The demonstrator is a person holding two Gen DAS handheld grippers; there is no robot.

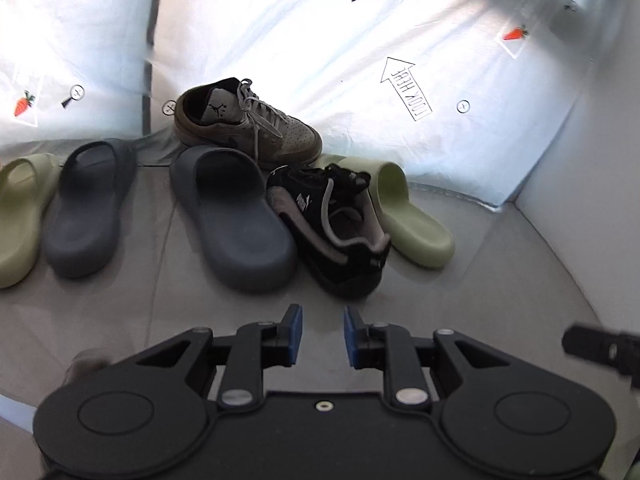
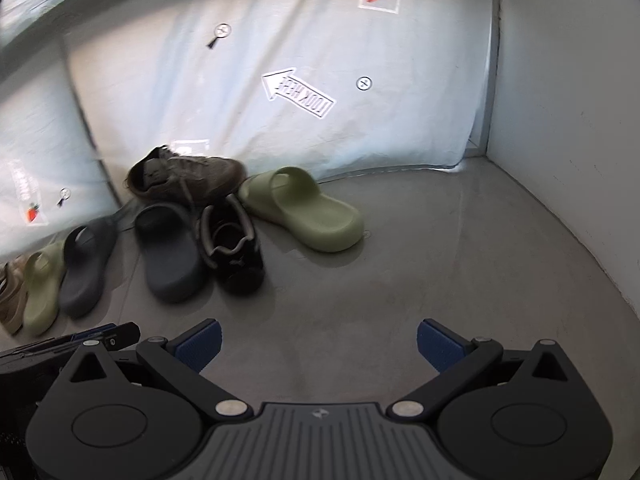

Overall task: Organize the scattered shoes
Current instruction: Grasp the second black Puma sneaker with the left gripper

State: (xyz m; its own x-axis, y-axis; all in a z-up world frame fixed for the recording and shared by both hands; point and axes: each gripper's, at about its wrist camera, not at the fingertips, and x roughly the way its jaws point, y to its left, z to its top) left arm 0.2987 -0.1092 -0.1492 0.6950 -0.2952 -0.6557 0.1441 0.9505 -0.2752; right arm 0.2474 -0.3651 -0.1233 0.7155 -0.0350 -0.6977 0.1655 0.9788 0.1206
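Note:
Shoes lie on a grey floor against a white printed sheet. A brown sneaker point(image 1: 248, 120) point(image 2: 188, 178) rests at the back on other shoes. A dark grey slide point(image 1: 232, 216) point(image 2: 170, 250) lies beside a black sneaker point(image 1: 336, 228) point(image 2: 234, 246). A green slide point(image 1: 404, 208) point(image 2: 304, 208) lies right of them. At the left stand another grey slide point(image 1: 88, 208) point(image 2: 86, 268) and another green slide point(image 1: 20, 212) point(image 2: 40, 288). My left gripper point(image 1: 320, 336) is partly open and empty, short of the black sneaker. My right gripper point(image 2: 318, 344) is wide open and empty.
The white sheet point(image 1: 440, 40) point(image 2: 360, 132) with carrot and arrow prints hangs behind the shoes. A white wall point(image 2: 568, 120) closes the right side. A tan shoe point(image 2: 8, 292) shows at the far left edge. Bare grey floor point(image 2: 440, 272) lies right of the pile.

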